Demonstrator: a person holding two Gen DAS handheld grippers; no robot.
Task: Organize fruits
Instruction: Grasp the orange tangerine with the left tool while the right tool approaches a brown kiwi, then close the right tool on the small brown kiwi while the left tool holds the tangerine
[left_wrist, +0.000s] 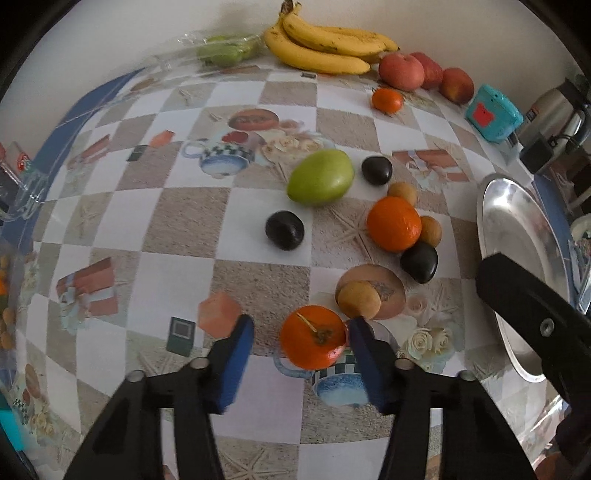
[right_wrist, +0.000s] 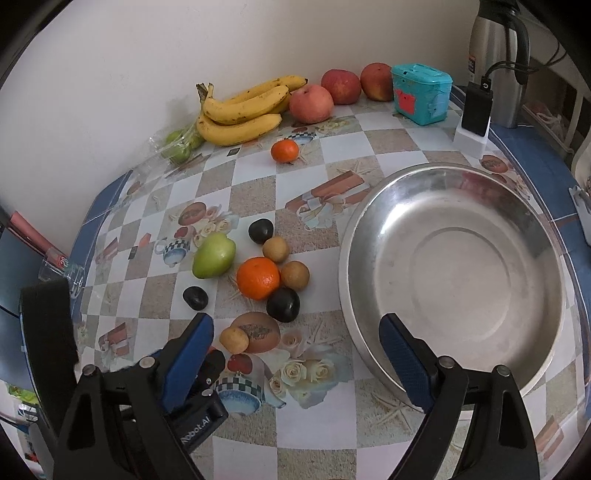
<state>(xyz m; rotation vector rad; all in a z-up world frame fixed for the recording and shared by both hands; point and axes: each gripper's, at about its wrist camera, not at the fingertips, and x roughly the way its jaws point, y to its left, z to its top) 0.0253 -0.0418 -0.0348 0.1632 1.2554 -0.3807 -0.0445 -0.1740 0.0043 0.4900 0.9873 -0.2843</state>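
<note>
Low in the left wrist view, the left gripper (left_wrist: 301, 334) is seen with a small orange (left_wrist: 313, 336) between its blue pads; the right pad touches the fruit, a gap remains at the left pad. Spread wide and empty, the right gripper (right_wrist: 295, 341) is found bottom centre of its own view, above the patterned tablecloth (right_wrist: 314, 155). A steel bowl (right_wrist: 458, 173) is noted right, bananas (right_wrist: 240, 110) upper left.

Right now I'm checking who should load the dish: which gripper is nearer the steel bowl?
Right. The right gripper hangs open at the steel bowl, one finger over its near rim. The left gripper straddles a tangerine, off to the bowl's side.
</note>
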